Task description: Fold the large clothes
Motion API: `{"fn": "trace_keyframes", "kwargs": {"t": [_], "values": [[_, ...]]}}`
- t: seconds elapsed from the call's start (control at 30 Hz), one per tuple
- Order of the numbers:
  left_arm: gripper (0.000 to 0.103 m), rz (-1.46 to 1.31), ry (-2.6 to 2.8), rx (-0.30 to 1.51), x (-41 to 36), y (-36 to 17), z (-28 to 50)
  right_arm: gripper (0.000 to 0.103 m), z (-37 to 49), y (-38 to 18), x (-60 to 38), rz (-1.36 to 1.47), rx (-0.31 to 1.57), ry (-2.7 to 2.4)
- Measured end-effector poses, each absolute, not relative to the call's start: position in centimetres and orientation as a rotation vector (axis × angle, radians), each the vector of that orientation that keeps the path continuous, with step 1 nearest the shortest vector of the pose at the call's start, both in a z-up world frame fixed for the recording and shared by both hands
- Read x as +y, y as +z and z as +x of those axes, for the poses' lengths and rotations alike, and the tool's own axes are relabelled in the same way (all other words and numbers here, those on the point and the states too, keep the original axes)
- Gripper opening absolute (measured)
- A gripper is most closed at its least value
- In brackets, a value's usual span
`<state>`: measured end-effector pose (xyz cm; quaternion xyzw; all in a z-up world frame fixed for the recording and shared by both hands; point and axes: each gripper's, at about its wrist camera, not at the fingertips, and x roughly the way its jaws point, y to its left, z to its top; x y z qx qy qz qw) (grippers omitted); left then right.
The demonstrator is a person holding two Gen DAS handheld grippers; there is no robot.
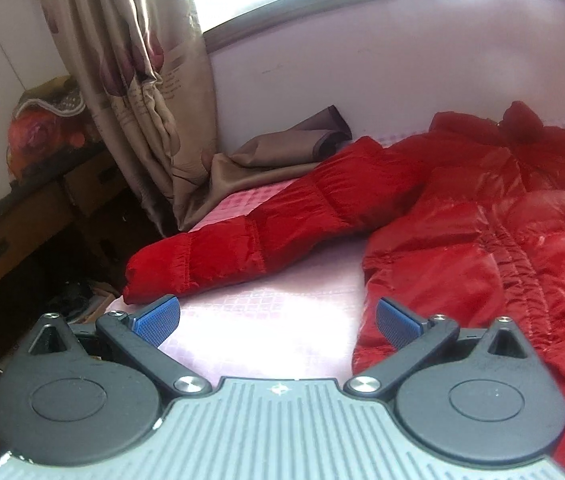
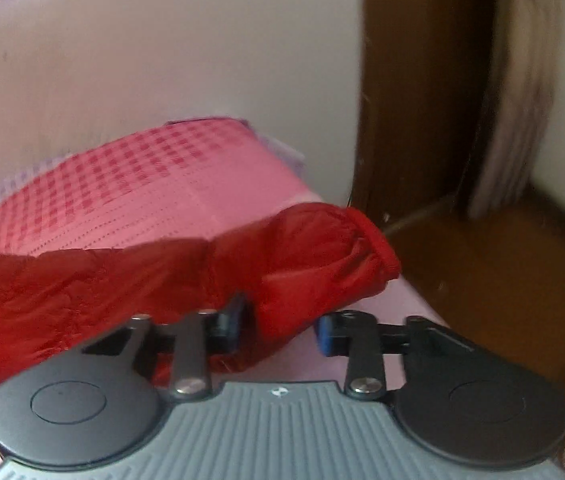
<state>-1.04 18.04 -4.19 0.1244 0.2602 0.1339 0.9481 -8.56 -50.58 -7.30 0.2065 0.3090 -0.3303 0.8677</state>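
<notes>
The fingers of the right gripper (image 2: 280,326) stand partly open around the cuff end of the red puffer jacket's right sleeve (image 2: 314,264); fabric sits between the blue pads, touching the left one, but a gap shows before the other, so the hold is not yet made. The fingers of the left gripper (image 1: 278,318) are spread wide and hold nothing, hovering over the bare pink bedsheet (image 1: 250,320) just beside the jacket's hem.

The red puffer jacket (image 1: 482,232) lies spread flat on the bed, its left sleeve (image 1: 250,236) stretched out away from the body toward the curtain (image 1: 142,80), cuff near the bed's edge.

The step in hand looks like the sleeve fold. Next, the right fingers likely need to close firmly on the cuff and carry it across the jacket body, while the left fingers go to the other cuff. The slick, puffy fabric may slip from a shallow pinch.
</notes>
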Motion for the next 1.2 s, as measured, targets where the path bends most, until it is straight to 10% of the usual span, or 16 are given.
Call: {"fn": "trace_keyframes", "kwargs": {"t": [0.13, 0.27, 0.63, 0.7, 0.77, 0.83, 0.93, 1.2], "values": [[0.103, 0.217, 0.262, 0.517, 18.3, -4.1, -1.2, 0.054, -13.0, -6.0, -45.7, 0.438, 0.502, -0.588], [0.103, 0.207, 0.244, 0.511, 18.6, -4.4, -2.0, 0.082, -17.2, -5.3, -38.6, 0.414, 0.524, -0.274], [0.103, 0.081, 0.165, 0.634, 21.1, -7.4, -3.1, 0.084, -19.3, -8.9, -27.6, 0.410, 0.716, 0.069], [0.101, 0.058, 0.146, 0.637, 21.4, -7.6, -3.0, 0.071, -17.9, -9.2, -26.9, 0.412, 0.707, 0.118], [0.091, 0.056, 0.134, 0.634, 21.2, -7.7, -2.7, 0.026, -16.6, -9.1, -26.2, 0.405, 0.745, 0.113], [0.055, 0.075, 0.109, 0.658, 20.4, -7.8, -2.2, 0.014, -16.1, -8.8, -25.5, 0.371, 0.739, 0.110], [0.027, 0.085, 0.054, 0.679, 19.2, -7.9, -2.1, 0.009, -17.6, -7.7, -25.5, 0.303, 0.720, 0.080], [0.027, 0.139, 0.060, 0.672, 17.8, -8.7, -1.4, 0.009, -17.7, -7.9, -26.0, 0.346, 0.738, 0.106]]}}
